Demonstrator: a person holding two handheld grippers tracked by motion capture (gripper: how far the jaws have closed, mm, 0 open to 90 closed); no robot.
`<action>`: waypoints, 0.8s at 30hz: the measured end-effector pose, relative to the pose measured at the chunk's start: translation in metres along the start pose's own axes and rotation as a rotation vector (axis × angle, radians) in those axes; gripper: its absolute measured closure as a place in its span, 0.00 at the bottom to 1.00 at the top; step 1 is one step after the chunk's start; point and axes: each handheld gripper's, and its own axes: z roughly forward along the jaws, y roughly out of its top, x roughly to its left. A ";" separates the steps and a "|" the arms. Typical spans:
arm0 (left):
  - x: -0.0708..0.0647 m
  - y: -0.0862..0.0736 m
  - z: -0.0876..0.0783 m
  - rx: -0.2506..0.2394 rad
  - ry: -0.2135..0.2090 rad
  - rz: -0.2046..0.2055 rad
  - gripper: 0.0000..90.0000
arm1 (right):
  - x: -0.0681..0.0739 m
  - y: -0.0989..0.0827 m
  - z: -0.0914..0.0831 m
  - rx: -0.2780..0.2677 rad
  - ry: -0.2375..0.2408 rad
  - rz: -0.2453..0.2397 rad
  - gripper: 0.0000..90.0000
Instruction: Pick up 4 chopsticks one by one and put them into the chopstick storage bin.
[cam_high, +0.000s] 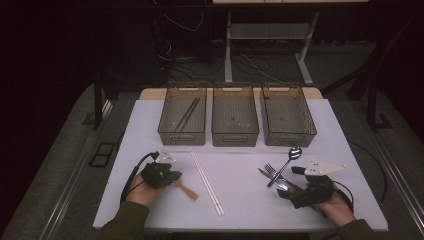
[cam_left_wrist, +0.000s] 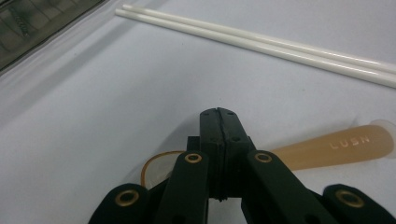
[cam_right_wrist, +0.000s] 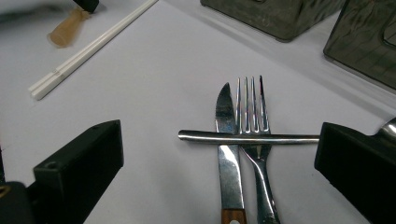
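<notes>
My left gripper (cam_high: 175, 176) (cam_left_wrist: 219, 116) is shut, its pads pressed flat together. It lies across the neck of a translucent amber plastic spoon (cam_high: 187, 190) (cam_left_wrist: 336, 144), whose bowl shows on one side of the jaws and whose handle shows on the other. A pair of white chopsticks (cam_high: 206, 182) (cam_left_wrist: 261, 44) lies just beyond. My right gripper (cam_high: 286, 192) (cam_right_wrist: 219, 137) stands wide open on the table. Between its jaws lie a knife (cam_right_wrist: 229, 158) and a fork (cam_right_wrist: 254, 140), with a metal spoon's handle (cam_right_wrist: 247, 137) crossing over both.
Three dark mesh bins stand in a row at the table's far side: left (cam_high: 182, 131), middle (cam_high: 235, 132), right (cam_high: 288, 132). Dark chopsticks (cam_high: 187, 114) lie in the left bin. The table's front edge runs just behind both hands.
</notes>
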 end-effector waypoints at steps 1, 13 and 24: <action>0.000 0.000 0.000 0.001 0.001 0.000 0.99 | 0.000 0.000 0.000 0.000 0.000 0.000 0.02; -0.001 -0.007 -0.006 0.014 0.012 -0.009 0.99 | -0.001 0.000 -0.001 0.000 -0.002 0.004 0.02; -0.004 -0.024 -0.019 0.021 -0.005 -0.017 0.99 | -0.001 0.000 0.000 0.000 -0.004 0.003 0.02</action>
